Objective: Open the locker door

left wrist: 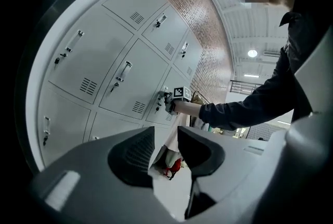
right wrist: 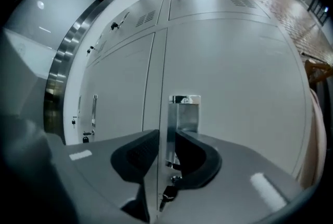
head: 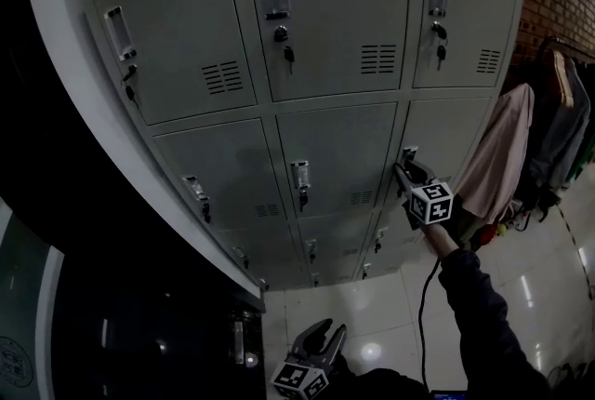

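Though two tongs (head: 321,333) (head: 406,171), one on handle (right wrist: 185,113).

my head view is dim and murky: the lockers (head: 344,7) read dull grey, the left side sinks into black, and the glossy floor (head: 390,319) throws back small white spots of glare. the left gripper view is much brighter, lit by a round ceiling lamp (left wrist: 252,53) and pale light at the right. the right gripper view is evenly lit, with a glint on the metal handle (right wrist: 184,113). all three bend hard at the edges, with dark corners; whatever sits nearest each lens looks soft.
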Tool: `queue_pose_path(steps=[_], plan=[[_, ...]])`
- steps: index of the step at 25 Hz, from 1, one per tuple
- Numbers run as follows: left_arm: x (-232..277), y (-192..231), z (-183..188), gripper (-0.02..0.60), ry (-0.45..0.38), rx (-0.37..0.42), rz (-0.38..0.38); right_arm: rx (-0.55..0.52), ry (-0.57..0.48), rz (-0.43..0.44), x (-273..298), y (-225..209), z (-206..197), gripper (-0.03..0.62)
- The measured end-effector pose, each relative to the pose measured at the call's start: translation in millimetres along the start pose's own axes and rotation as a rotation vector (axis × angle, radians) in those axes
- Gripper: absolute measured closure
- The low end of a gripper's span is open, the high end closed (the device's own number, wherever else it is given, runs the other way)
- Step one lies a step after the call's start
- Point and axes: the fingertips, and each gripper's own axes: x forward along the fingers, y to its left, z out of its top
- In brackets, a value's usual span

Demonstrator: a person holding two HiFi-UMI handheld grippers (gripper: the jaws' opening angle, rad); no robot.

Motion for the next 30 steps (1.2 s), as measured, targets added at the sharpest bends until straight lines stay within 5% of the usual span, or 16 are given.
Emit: queue_pose_path(steps=[9,14,18,26,30], plan=[[8,-38,-29,0.445,0.054,-0.03,-0.064,0.044,-0.046,0.159,-97,12,-7,0.485],[-7,-85,-51,0.448,0.066,-0.021,-0.079,0.129,-0.106,0.079,-204,-18,-15,0.49],[-27,-131,-70,0.449,0.05,0.004,-0.056,0.088,-0.084,-0.017,-268,-51,-26,0.51],[-89,-245,-130,0.471,0.025,0.029,-0.005,0.04,0.031,0.087,-432,-26,-46,0.568],[-120,-287,-136,0.472,0.061,0.038,-0.048,0.049,0.072,0.037,-565,-20,-56,0.565]])
